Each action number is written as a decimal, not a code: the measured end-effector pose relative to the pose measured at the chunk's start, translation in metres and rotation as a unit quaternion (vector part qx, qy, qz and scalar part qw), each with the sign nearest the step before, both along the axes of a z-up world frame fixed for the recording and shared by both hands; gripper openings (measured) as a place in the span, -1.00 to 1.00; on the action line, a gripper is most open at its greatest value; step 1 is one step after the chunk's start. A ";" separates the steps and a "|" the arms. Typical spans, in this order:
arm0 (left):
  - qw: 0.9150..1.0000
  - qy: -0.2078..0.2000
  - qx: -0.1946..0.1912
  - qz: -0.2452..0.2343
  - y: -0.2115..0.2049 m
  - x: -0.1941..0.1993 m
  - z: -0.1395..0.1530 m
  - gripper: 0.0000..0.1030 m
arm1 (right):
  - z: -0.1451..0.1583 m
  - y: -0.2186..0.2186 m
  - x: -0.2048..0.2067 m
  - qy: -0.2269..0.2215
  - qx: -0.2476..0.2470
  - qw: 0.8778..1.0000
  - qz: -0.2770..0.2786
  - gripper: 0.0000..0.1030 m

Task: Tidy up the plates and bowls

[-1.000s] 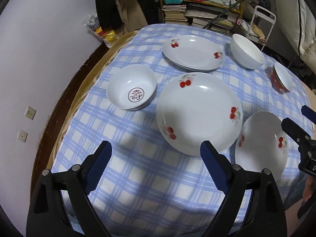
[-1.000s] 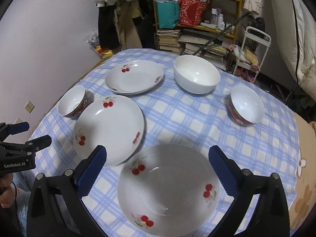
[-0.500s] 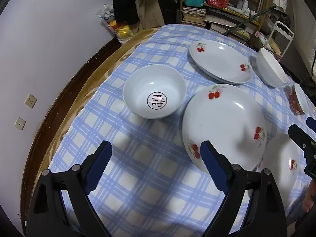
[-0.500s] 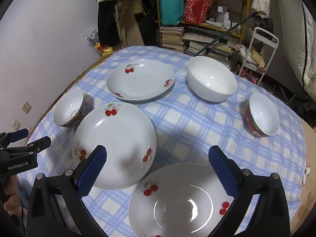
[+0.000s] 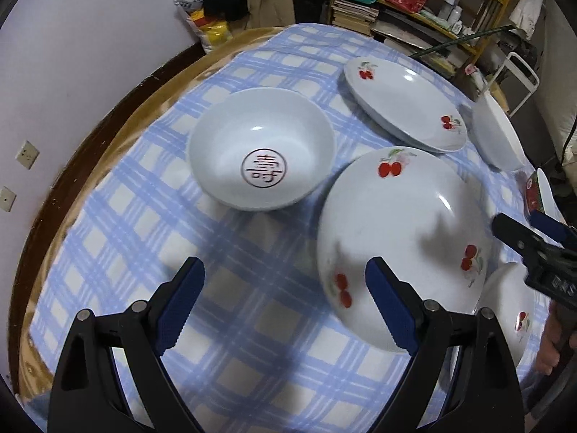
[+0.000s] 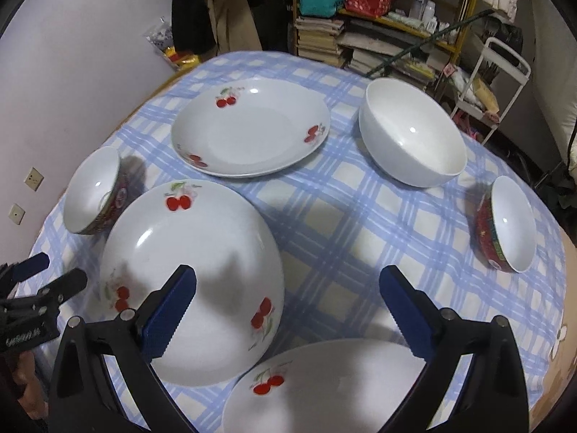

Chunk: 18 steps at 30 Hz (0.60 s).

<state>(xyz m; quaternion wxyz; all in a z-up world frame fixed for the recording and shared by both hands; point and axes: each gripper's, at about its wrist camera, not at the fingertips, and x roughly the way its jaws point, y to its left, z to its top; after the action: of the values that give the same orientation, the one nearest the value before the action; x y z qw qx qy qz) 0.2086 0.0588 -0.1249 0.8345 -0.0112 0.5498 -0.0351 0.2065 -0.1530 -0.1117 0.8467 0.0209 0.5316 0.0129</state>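
Right, both sets of fingers are spread wide and empty: left gripper [image 5: 285, 299] hangs over bare checked cloth in front of the marked bowl [image 5: 261, 169], right gripper [image 6: 288, 308] hangs between the middle cherry plate [image 6: 191, 281] and the near cherry plate [image 6: 324, 386]. Nothing is stacked yet. All the crockery sits singly on the table [image 6: 342, 223]: far cherry plate [image 6: 250, 131], big white bowl [image 6: 413, 142], and a red-sided small bowl [image 6: 505, 223] out at the right edge.

Risks as I judge them:
- The middle plate's rim sits just beside the marked bowl, and in the right wrist view the near plate's rim looks to tuck under or touch the middle plate's edge; can't tell which. Lifting either one could drag or clip its neighbour.
- Plates are shallow and glazed, so a pinch on the rim alone will likely slip or let the plate swing down. Needs a deep bite and a level lift.
- The cloth is loose fabric. Sliding a plate instead of lifting could bunch it and shove the rest.
- The near plate is close to the table edge, so a nudge toward the person could send it off.
- The two grippers are working close together, and a collision over the middle plate is plausible.
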 end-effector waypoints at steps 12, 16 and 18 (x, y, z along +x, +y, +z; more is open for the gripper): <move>1.000 0.005 0.010 0.017 -0.007 0.015 -0.023 0.74 | -0.034 -0.014 0.028 0.052 0.047 0.997 -0.009 0.81; 1.000 0.017 -0.006 0.018 -0.004 0.016 -0.030 0.73 | -0.039 -0.009 0.032 0.062 0.052 0.997 0.012 0.66; 0.999 0.022 -0.031 0.018 -0.001 0.016 -0.033 0.32 | -0.043 -0.005 0.034 0.071 0.047 0.996 0.023 0.60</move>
<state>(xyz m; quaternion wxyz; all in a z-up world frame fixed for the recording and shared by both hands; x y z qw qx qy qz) 0.2251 0.0579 -0.1577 0.8222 -0.0474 0.5660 -0.0365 0.2403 -0.1582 -0.1547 0.8046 0.0490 0.5892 0.0558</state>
